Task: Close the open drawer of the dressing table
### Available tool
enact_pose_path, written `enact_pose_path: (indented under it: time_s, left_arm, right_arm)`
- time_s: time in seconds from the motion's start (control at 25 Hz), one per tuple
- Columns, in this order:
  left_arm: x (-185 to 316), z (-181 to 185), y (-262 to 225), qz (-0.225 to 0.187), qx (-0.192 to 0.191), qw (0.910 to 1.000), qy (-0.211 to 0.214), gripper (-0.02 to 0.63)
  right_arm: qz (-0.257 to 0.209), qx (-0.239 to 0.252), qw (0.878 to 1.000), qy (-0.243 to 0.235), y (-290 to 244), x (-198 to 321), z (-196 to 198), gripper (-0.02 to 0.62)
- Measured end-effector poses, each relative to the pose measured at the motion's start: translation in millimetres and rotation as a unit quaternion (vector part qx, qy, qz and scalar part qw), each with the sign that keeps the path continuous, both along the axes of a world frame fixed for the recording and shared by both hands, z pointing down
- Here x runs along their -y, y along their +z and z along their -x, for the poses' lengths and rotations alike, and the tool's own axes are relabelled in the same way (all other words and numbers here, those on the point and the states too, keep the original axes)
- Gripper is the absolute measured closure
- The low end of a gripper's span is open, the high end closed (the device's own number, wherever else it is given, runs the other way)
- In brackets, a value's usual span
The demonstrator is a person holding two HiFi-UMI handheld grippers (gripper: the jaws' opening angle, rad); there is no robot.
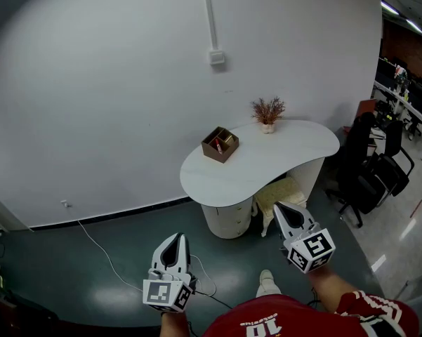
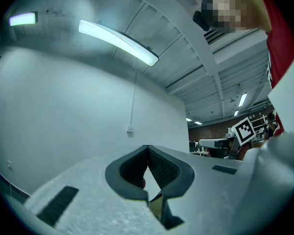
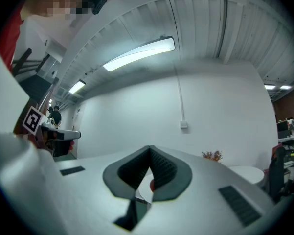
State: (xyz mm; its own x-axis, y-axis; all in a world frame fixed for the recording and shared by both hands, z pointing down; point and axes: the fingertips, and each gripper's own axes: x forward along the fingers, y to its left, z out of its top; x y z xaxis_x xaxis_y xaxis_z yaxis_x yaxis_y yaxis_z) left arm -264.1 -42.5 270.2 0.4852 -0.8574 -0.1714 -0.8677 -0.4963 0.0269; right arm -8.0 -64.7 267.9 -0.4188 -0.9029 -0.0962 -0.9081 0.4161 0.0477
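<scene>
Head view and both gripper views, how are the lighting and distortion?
Head view: fisheye bows the wall, dressing table evenly lit. Left gripper view: black round vignette, ceiling light glares. Right gripper view: same vignette, light strip blown out.

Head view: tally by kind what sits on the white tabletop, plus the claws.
Potted plant: 1
Brown box: 1
Claws, left claw and right claw: 2
Total: 4
</scene>
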Motion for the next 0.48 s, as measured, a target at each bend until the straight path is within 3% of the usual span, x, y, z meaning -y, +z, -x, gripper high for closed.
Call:
enact_pose_path:
  time_s: [0.48]
  left_arm:
    - [0.3, 5.5, 2.1, 0.001, -0.007, 1.0000, -0.001, 0.603]
  right_arm:
    - [0.007, -0.001, 1.000, 0.005, 3.7, 1.5, 4.9, 0.594]
